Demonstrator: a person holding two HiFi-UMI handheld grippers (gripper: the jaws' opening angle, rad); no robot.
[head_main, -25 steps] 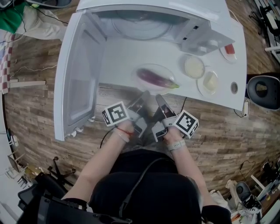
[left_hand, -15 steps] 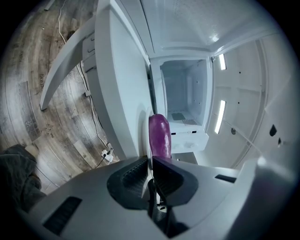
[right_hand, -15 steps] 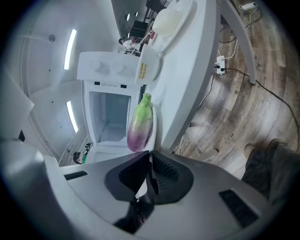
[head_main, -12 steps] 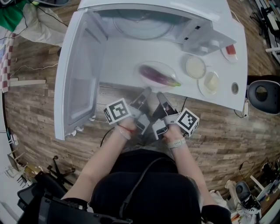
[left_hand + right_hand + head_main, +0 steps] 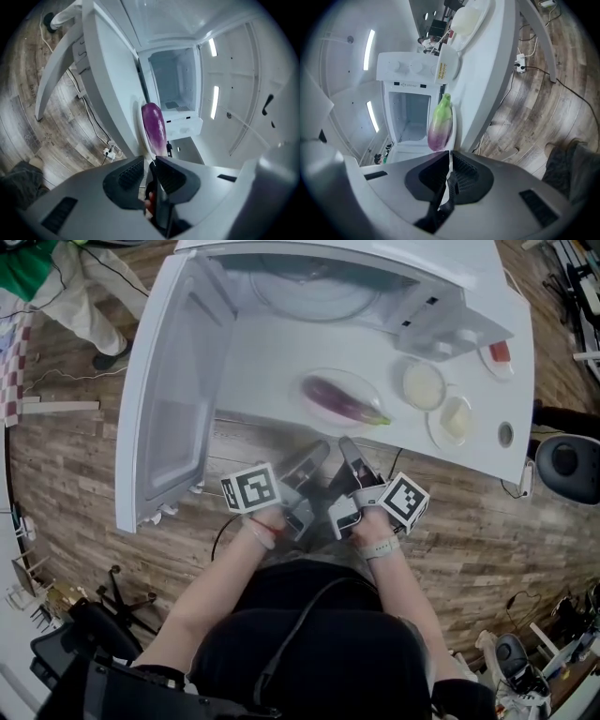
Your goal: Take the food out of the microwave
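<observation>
The left gripper (image 5: 315, 452) has its jaws almost shut. They pinch the near rim of a round clear glass plate (image 5: 352, 382). The right gripper (image 5: 347, 448) is just beside it. Its jaws have just been closing, and they pinch that rim too. A long purple eggplant (image 5: 339, 400) lies on the plate. The plate sits on the white table (image 5: 262, 381), in front of the open white microwave (image 5: 309, 292).

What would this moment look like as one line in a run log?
stage: food out of microwave | eggplant on plate on table | left tongs: shut on plate rim | right tongs: just been closing on plate rim
</observation>
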